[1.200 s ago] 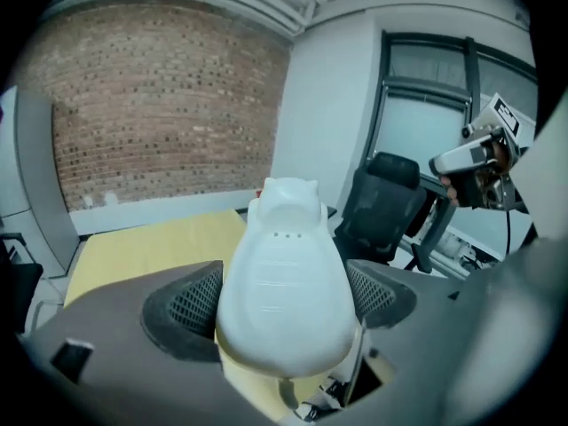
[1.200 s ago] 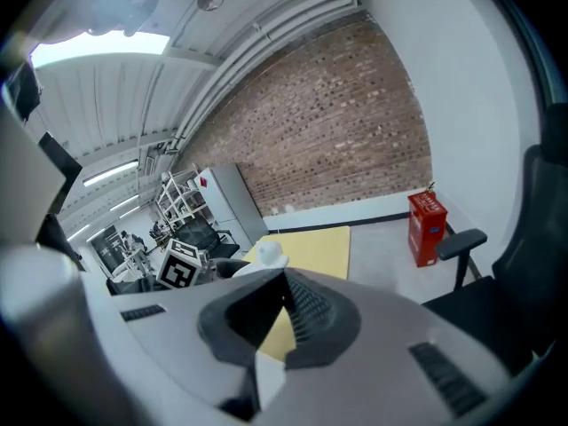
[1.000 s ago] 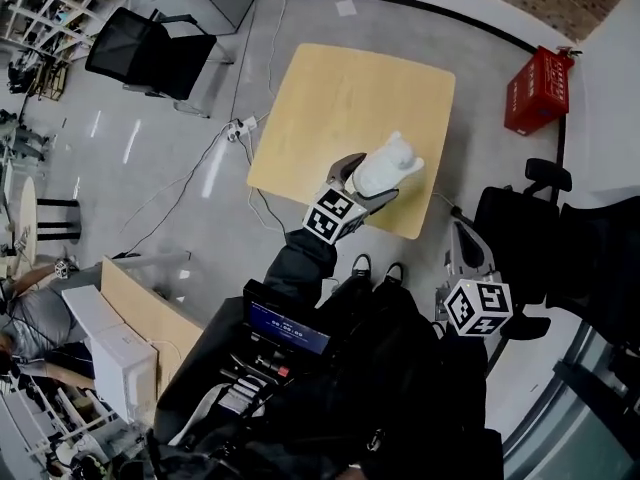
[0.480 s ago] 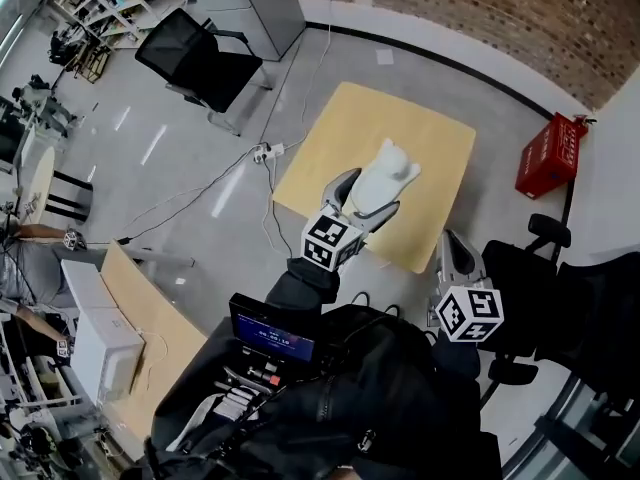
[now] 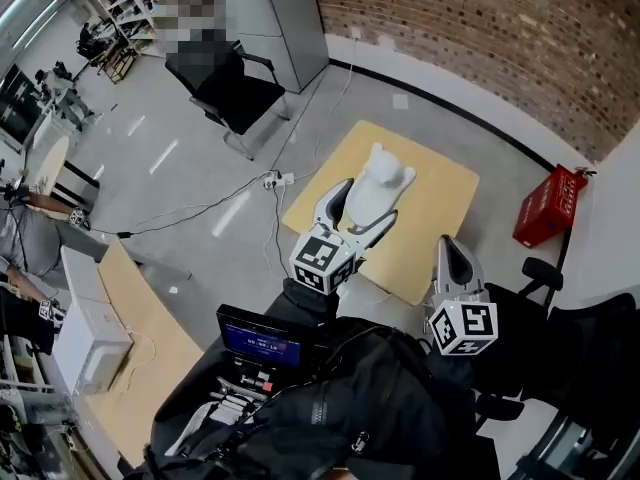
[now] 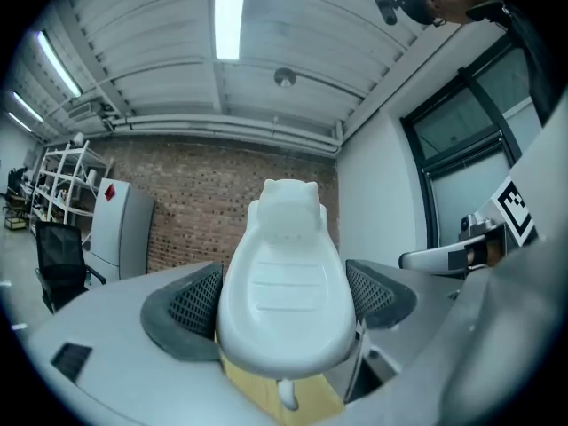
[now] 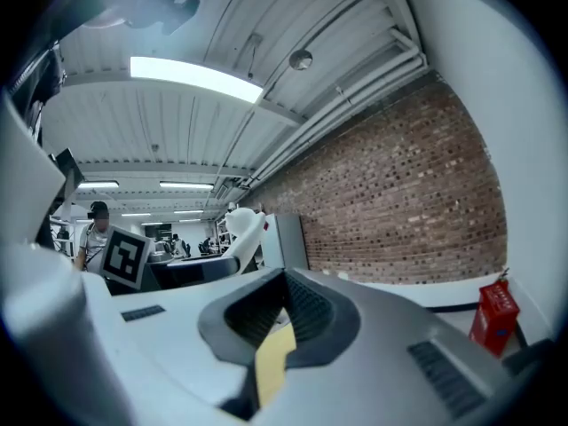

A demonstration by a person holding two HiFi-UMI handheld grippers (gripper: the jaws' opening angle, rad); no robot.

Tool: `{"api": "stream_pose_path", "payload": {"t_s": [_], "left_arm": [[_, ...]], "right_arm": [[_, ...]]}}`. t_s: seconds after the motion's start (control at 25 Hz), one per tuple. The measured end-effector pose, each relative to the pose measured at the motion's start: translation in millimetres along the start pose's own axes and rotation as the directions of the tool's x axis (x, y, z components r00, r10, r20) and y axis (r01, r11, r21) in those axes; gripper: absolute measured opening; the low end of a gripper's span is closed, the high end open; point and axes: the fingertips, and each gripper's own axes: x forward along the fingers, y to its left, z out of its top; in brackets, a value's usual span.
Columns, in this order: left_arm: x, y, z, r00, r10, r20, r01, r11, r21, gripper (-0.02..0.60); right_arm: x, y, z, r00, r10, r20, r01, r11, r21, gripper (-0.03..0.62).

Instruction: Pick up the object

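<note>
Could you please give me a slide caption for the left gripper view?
Left gripper clamps a white animal-shaped figure, brick wall behind.

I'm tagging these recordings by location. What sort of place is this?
Probably an open-plan office or lab workspace: a black office chair on a grey floor, metal shelving along one side, a brick wall, and a small wooden table standing alone.

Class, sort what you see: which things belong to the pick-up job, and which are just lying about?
Job: white animal figure, gripped in left claw; yellow table beneath.
Lying about: red crate, black chair, power strip, shut right claw.
</note>
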Motion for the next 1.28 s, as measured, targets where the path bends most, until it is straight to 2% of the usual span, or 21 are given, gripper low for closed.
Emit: {"api": "stream_pose_path", "payload": {"t_s": [0.48,0.64,0.92,1.28], "left_arm": [[-9.0,0.0,35.5,0.995,0.035,0.097,-0.033,0.999,-0.019,0.422],[-9.2,0.4,45.6,0.991,0.065,0.113,-0.063,0.998,-0.023,0.422],[-7.8,1.7,50.7,0.986,0.092,0.139,-0.096,0.995,0.025,0.422],[-11.6,-0.7,56.9,0.983,0.1,0.152,-0.106,0.994,0.034,0.422]], "right_arm": [[13.4,18.0,40.6,0.996,0.052,0.077,-0.047,0.996,-0.071,0.004],[12.5,9.8,53.3,0.993,0.009,0.116,0.003,0.995,-0.098,0.005],[10.6,-5.6,64.0,0.982,-0.065,0.178,0.082,0.993,-0.088,0.003],[5.7,-12.0,65.4,0.976,-0.101,0.193,0.116,0.991,-0.071,0.003]]}}
